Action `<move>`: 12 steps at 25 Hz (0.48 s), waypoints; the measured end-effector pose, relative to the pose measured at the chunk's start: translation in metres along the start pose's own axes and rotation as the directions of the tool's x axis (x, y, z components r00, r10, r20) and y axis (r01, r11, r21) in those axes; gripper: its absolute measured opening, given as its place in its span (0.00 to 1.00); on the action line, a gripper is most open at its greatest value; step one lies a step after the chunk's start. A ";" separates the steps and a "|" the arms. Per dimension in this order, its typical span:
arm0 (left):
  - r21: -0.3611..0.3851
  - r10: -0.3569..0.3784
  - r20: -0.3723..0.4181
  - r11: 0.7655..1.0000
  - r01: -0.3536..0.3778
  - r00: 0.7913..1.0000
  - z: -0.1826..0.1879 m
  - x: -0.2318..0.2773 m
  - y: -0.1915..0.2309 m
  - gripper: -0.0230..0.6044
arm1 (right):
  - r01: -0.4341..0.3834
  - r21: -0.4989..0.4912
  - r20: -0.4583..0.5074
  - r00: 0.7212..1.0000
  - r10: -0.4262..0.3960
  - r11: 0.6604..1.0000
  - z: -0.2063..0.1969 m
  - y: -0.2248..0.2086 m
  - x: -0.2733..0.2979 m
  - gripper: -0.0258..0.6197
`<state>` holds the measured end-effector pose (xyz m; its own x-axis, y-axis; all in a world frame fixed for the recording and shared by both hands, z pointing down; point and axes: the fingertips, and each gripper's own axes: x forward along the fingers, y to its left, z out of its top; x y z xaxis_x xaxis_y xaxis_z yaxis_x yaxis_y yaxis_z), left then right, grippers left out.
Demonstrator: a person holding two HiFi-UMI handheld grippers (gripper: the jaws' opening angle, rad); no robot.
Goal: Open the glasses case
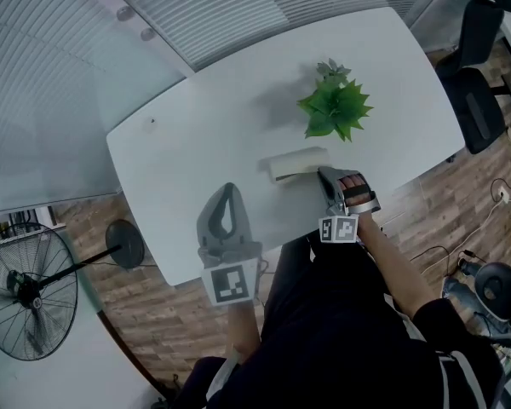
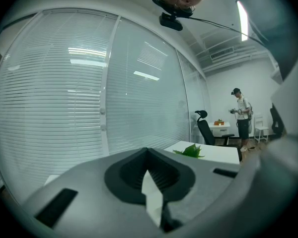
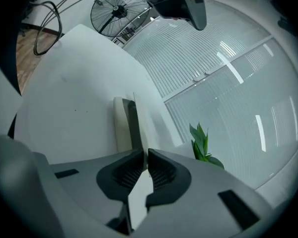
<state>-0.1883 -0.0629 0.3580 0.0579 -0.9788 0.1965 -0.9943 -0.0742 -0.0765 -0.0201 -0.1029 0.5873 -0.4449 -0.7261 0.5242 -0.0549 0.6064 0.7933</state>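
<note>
The head view looks steeply down from above the table's (image 1: pixel 204 118) near edge and takes in the whole top. The left gripper view sits low, facing nearly level toward the blinds (image 2: pixel 49 93). The right gripper view tilts down, close along the glasses case (image 3: pixel 123 128). All three share the plant (image 1: pixel 334 107) (small and distant in the left gripper view).

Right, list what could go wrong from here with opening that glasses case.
1. The right claw seems to pinch only a thin edge at the near end of the glasses case, so it may slip off when lifted.
2. The left claw is shut and well apart from the case. Nothing holds the base down, so the whole case might lift or slide on the table instead of opening.
3. The plant stands just behind the case and could get bumped.
</note>
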 end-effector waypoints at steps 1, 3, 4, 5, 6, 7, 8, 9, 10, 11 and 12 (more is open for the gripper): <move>0.000 -0.001 0.002 1.000 0.001 1.000 0.000 0.000 0.000 0.03 | -0.003 0.010 0.002 1.000 0.003 1.000 0.000 -0.001 0.000 0.10; 0.000 -0.001 0.003 1.000 0.001 1.000 0.002 0.000 -0.001 0.03 | -0.007 0.027 0.006 1.000 0.006 1.000 0.001 -0.007 0.001 0.10; 0.000 -0.001 0.001 1.000 0.001 1.000 0.002 0.000 -0.001 0.03 | -0.007 0.037 0.005 1.000 0.007 0.999 0.002 -0.010 0.001 0.10; 0.001 -0.001 0.000 1.000 0.001 1.000 0.002 0.000 0.000 0.03 | -0.008 0.049 0.005 1.000 0.008 0.999 0.001 -0.015 0.003 0.10; 0.002 -0.001 0.000 1.000 0.001 1.000 0.003 0.000 0.001 0.03 | -0.008 0.058 0.005 1.000 0.008 0.998 0.001 -0.020 0.006 0.10; 0.001 0.001 0.002 1.000 -0.001 1.000 0.003 0.000 0.002 0.03 | -0.008 0.065 0.007 1.000 0.008 0.998 0.001 -0.025 0.010 0.10; -0.002 0.003 0.004 1.000 -0.003 1.000 0.004 0.000 0.003 0.03 | -0.009 0.071 0.011 1.000 0.009 0.997 0.001 -0.030 0.014 0.10; -0.005 0.003 0.003 1.000 -0.003 1.000 0.004 0.000 0.003 0.03 | -0.014 0.079 0.019 1.000 0.012 0.997 0.000 -0.035 0.019 0.10; -0.006 0.003 0.001 1.000 -0.003 1.000 0.005 -0.001 0.004 0.03 | -0.020 0.088 0.029 0.999 0.018 0.996 0.000 -0.038 0.024 0.10; -0.004 0.002 -0.001 1.000 -0.002 1.000 0.005 -0.001 0.005 0.03 | -0.026 0.092 0.041 0.999 0.022 0.995 0.001 -0.042 0.029 0.10; 0.000 0.002 -0.002 1.000 -0.002 1.000 0.006 -0.001 0.006 0.03 | -0.027 0.090 0.051 0.998 0.022 0.996 0.001 -0.046 0.034 0.10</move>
<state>-0.1935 -0.0637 0.3513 0.0555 -0.9786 0.1983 -0.9944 -0.0720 -0.0770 -0.0336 -0.1550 0.5683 -0.4913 -0.6947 0.5254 -0.1232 0.6525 0.7477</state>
